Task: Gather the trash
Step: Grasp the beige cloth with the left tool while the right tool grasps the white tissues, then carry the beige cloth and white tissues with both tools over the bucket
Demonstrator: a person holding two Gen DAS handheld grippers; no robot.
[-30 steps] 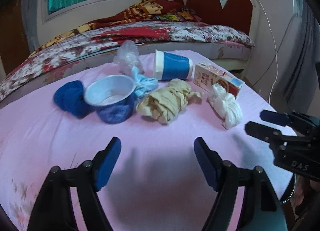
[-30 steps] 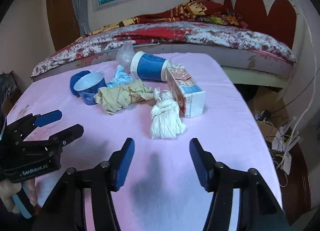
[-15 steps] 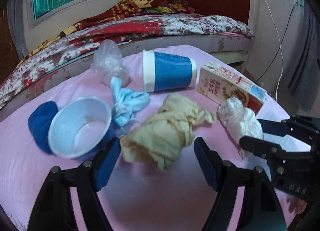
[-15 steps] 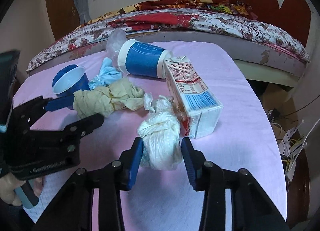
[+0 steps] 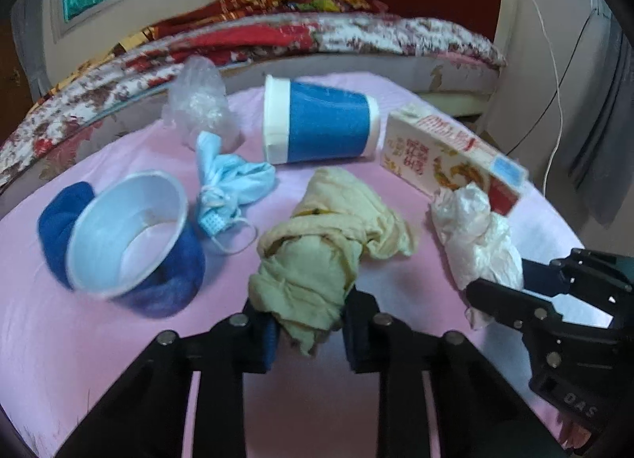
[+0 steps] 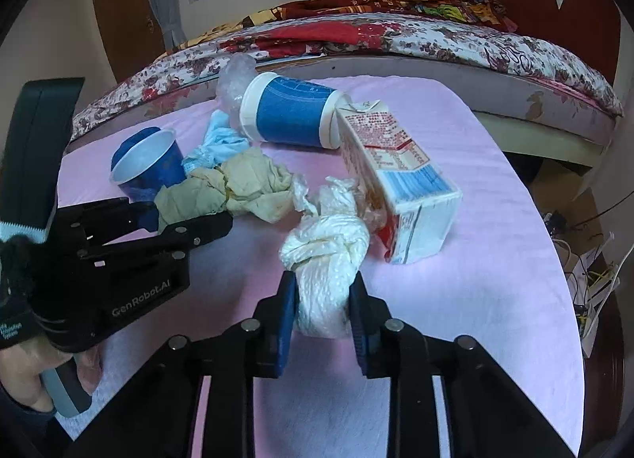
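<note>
In the left wrist view, the left gripper (image 5: 311,333) sits at the bottom centre of the frame, its blue-padded fingers (image 5: 269,339) having just been closing and now clamped on the near end of a crumpled yellowish-beige cloth wad (image 5: 329,252) that lies on the pink-covered table (image 5: 119,359). To the left of the wad, a small blue paper cup with a white inside (image 5: 126,236) lies tilted with its mouth toward the camera, against a dark blue rounded piece (image 5: 59,220) at the left edge. Just above centre, a crumpled light blue face mask with ear loops (image 5: 233,184) lies between the small cup and a large blue-and-white paper cup on its side (image 5: 321,125); a clear crinkled plastic bag (image 5: 198,101) stands behind the mask. At the right of the frame, a white and red printed drink carton (image 5: 447,153) lies flat, with a knotted white plastic bag (image 5: 475,236) touching its near side. In the right wrist view, the right gripper (image 6: 321,311) is at the bottom centre; its fingers (image 6: 285,315) have also just been closing and now press on both sides of the lower end of that white plastic bag, which lies on the table beside the carton. The left gripper shows there at the left edge, held by a person's hand (image 6: 59,371) in the lower left corner. A bed with a red floral cover (image 6: 396,34) fills the upper part of both views beyond the table.
</note>
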